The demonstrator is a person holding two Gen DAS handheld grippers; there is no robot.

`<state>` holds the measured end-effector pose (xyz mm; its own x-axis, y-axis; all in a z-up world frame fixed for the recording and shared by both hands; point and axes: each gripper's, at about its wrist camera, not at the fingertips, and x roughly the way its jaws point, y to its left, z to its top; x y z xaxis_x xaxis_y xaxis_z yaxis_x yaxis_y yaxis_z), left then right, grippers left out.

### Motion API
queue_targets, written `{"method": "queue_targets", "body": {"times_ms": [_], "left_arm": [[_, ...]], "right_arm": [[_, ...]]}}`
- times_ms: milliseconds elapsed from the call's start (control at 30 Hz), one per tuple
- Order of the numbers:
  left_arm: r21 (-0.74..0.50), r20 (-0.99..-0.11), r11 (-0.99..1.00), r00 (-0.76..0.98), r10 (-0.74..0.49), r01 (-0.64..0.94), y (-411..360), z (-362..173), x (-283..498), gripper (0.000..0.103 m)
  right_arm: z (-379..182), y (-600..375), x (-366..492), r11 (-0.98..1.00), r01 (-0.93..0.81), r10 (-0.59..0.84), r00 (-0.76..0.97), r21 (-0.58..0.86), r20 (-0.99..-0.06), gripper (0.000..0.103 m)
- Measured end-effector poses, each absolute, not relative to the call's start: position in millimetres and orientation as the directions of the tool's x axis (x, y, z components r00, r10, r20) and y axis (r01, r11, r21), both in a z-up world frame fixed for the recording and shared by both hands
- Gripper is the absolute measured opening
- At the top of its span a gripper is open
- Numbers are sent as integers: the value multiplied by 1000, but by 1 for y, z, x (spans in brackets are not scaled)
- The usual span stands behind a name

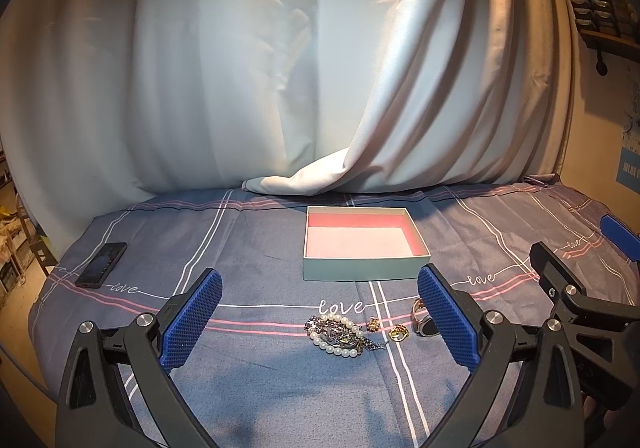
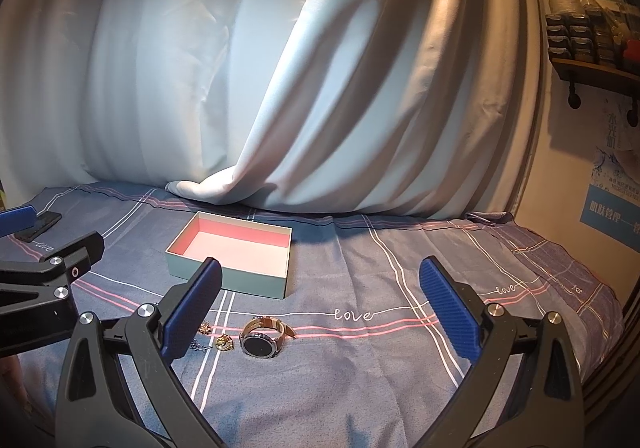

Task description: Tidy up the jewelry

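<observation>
Near the box [image 1: 362,244], both hand-held grippers [image 1: 320,316] [image 2: 320,312] spread, empty; take watch [image 2: 262,342] by its band w/ right, probably lying flat.

From my left wrist view, the right blue pad [image 1: 448,318] covers half the dark-faced wristwatch [image 1: 425,322]. Small gold trinket [image 1: 399,333] too tiny to identify. Right gripper [image 1: 588,248] cut off at frame edge.

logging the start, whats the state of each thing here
box: open, empty
pearls: heaped on the cloth with a chain
watch: on its side on the cloth, outside the box
phone: flat, screen dark
left tool: open, empty
right tool: open, empty
</observation>
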<state>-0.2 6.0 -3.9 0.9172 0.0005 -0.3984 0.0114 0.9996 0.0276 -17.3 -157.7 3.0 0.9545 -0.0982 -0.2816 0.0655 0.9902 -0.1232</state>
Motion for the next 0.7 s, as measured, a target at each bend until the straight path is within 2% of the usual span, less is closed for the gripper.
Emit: {"method": "queue_targets", "body": {"times_ms": [700], "left_arm": [[32,-400,999,917,1,12,7,-3,1,97]], "right_arm": [[4,-156,-17,990,66,-99,954,-123,-282,97]]}}
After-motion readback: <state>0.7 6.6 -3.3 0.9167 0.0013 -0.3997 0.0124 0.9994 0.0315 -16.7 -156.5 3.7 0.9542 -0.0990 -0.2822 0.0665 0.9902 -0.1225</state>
